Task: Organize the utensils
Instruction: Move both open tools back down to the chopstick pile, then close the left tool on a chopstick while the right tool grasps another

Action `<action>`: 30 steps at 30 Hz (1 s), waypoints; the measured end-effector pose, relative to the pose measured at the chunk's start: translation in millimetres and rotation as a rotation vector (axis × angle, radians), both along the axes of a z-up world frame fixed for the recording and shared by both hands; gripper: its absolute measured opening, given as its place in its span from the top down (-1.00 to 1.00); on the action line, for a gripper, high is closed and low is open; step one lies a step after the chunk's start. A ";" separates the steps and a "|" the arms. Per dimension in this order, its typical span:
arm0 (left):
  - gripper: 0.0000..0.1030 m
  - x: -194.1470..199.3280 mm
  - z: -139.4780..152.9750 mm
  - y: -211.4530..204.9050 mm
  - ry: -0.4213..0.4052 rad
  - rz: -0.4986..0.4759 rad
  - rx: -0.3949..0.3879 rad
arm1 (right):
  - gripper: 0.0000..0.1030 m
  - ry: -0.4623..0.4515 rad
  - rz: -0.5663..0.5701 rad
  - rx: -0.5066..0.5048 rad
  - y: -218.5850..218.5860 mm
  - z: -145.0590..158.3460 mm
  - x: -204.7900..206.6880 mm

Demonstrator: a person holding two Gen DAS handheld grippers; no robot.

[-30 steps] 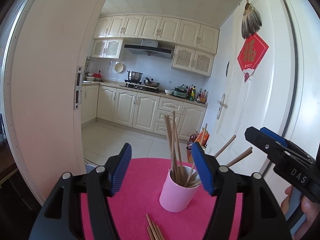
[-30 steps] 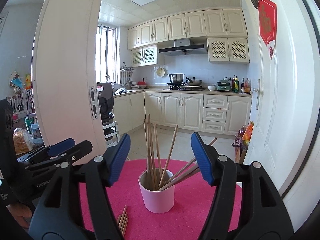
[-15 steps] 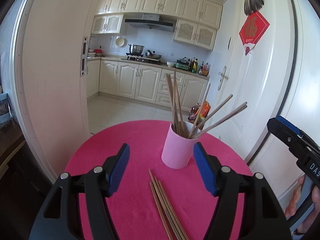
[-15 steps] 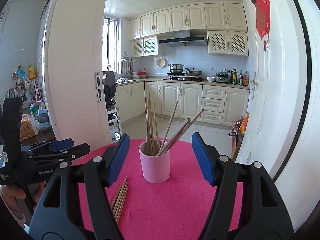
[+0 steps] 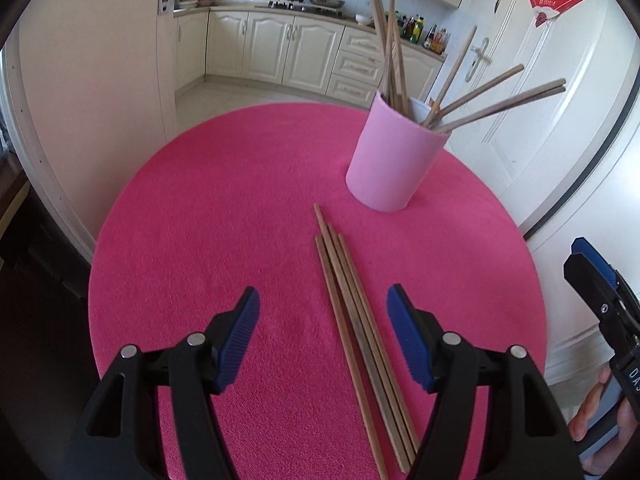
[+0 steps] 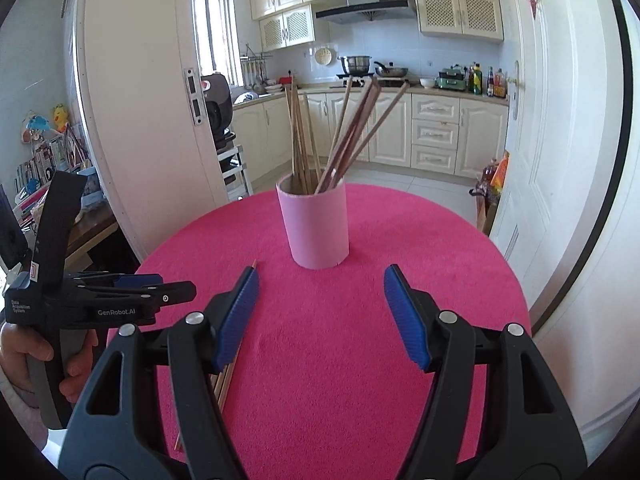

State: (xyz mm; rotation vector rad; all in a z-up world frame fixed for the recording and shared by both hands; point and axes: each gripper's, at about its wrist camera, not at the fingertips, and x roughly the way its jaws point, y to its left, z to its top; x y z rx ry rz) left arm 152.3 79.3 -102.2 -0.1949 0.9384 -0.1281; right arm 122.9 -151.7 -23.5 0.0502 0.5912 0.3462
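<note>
1. Both of your grippers have dropped and tipped downward since the earlier frames, so the round tabletop now fills each view where the kitchen did before.
2. Four loose chopsticks [image 5: 356,320] lie side by side on the pink table cover [image 5: 224,208], their far tips pointing toward the cup; in the right wrist view only a tip and a short stretch of them show behind your right gripper's left finger.
3. Your left gripper [image 5: 323,334] hovers over those chopsticks with its jaws apart and nothing between the pads; the bundle runs up through the gap, closer to the right-hand blue pad.
4. Just beyond the bundle's tips stands the pink cup [image 5: 394,160], upright, holding more chopsticks [image 5: 472,98] that fan out of its rim.
5. Your right gripper [image 6: 320,316] faces the cup with its jaws likewise spread and empty, the cup framed between its fingers but well apart from them.
6. Each gripper appears at the edge of the other's view, with your hand [image 6: 24,354] wrapped around the left one's handle.
7. Behind the table are a white door [image 5: 532,92] and cream kitchen cabinets [image 6: 420,128].
</note>
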 end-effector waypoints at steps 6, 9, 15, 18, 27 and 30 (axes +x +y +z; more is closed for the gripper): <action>-0.26 11.3 -22.9 -4.2 0.096 0.008 0.027 | -0.25 0.096 0.013 0.013 0.9 -20.6 10.3; -0.26 15.8 -31.4 -5.0 0.126 0.007 0.032 | -0.25 0.138 0.027 0.021 3.1 -28.1 15.8; -0.27 18.7 -45.1 -18.2 0.179 -0.015 0.119 | -0.25 0.189 0.043 0.021 9.9 -38.6 23.7; -0.27 16.3 -47.5 -26.3 0.172 -0.030 0.185 | -0.25 0.202 0.051 0.018 11.0 -38.7 26.2; 0.33 14.5 -48.9 -36.7 0.169 -0.060 0.242 | -0.25 0.309 0.098 -0.010 27.9 -49.2 39.3; 0.76 10.8 -43.4 -17.0 0.176 -0.038 0.208 | -0.24 0.366 0.148 -0.022 42.6 -53.7 45.0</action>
